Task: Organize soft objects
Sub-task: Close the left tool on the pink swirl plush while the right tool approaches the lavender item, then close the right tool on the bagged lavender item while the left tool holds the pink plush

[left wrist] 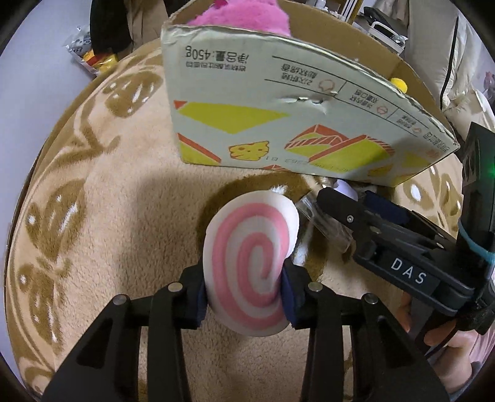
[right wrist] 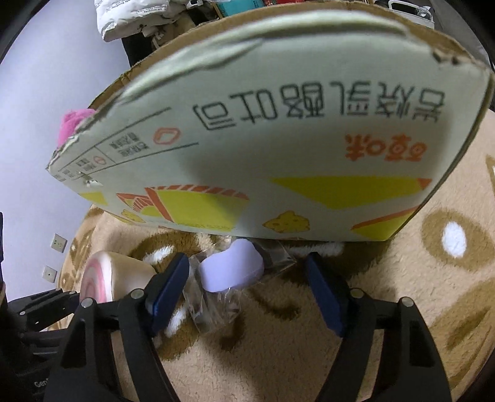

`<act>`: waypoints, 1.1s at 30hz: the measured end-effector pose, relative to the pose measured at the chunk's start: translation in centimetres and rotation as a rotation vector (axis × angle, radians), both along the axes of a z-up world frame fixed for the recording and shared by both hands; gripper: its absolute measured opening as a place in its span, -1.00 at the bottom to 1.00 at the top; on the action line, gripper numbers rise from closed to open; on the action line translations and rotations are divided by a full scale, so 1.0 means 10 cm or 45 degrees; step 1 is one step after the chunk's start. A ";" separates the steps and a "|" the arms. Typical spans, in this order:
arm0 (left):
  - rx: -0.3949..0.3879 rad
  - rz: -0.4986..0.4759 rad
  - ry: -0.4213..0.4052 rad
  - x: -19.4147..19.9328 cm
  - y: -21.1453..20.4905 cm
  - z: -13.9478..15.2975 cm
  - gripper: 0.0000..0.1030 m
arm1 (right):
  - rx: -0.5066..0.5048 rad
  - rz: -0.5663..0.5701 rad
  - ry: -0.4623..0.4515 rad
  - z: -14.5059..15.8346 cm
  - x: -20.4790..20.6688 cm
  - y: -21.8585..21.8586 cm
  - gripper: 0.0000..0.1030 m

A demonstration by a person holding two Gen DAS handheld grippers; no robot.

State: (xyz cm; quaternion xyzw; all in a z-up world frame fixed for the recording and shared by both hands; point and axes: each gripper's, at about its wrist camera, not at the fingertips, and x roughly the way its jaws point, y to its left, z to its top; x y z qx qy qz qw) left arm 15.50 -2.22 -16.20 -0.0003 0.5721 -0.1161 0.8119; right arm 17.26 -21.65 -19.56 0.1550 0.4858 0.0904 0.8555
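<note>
Black arms of the left claw (left wrist: 244, 297) fill the bottom centre of the left wrist view, its blue pads clenched on a pink-and-white swirl cushion (left wrist: 252, 263). At right, the right claw (right wrist: 247, 287) stands released, jaws straddling a lilac soft toy in clear wrap (right wrist: 232, 269) on the tan patterned rug (left wrist: 123, 216). Behind, a cardboard box (left wrist: 278, 123) holds a magenta plush (left wrist: 241, 15) at upper centre.

Fluffy beige rug (left wrist: 117, 198) with brown patterns covers the floor, plain pale wall (right wrist: 46, 92) behind with two sockets (right wrist: 58, 242), pretty dim lighting overall.
</note>
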 end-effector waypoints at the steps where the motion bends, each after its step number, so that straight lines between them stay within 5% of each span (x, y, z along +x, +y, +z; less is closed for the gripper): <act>1: 0.000 0.000 0.000 0.00 0.00 0.00 -0.27 | -0.004 0.002 -0.001 -0.01 -0.01 0.00 0.60; 14: 0.043 0.090 0.001 -0.04 0.19 0.08 -0.28 | -0.068 0.043 0.023 -0.01 -0.05 0.25 0.76; 21: 0.041 0.100 0.010 -0.03 0.19 0.06 -0.27 | -0.234 0.059 0.019 -0.07 -0.04 0.53 0.79; 26: 0.039 0.097 0.005 -0.04 0.18 0.07 -0.27 | -0.200 0.014 0.020 -0.06 0.00 0.62 0.79; 33: 0.040 0.093 0.002 -0.03 0.18 0.07 -0.27 | -0.184 -0.040 0.018 -0.05 0.07 0.54 0.55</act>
